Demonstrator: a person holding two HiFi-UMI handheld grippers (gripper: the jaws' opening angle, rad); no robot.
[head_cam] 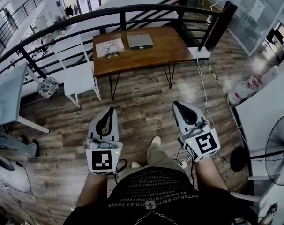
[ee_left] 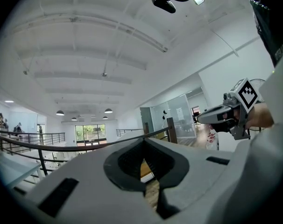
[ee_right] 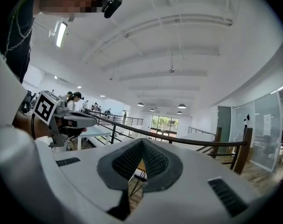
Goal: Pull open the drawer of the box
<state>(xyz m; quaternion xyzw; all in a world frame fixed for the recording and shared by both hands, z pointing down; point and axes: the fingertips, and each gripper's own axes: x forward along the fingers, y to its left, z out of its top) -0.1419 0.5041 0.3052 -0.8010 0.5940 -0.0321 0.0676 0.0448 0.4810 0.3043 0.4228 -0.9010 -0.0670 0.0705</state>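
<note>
The left gripper (head_cam: 109,112) and right gripper (head_cam: 178,106) are held level, side by side, above the wooden floor (head_cam: 142,102). The jaws of both are clenched on nothing. The box (head_cam: 140,41) is seen on the far bench (head_cam: 165,53), well apart from both.

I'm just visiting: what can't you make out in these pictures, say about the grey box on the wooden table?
- Head view: the flat grey box on the brown wooden table is too far and small; no drawer front or handle can be told.
- Head view: the small dark items on the white sheet are too small to identify.
- Left gripper view: the shut left gripper hides the table with its own white body.
- Right gripper view: the same goes for the shut right gripper.
</note>
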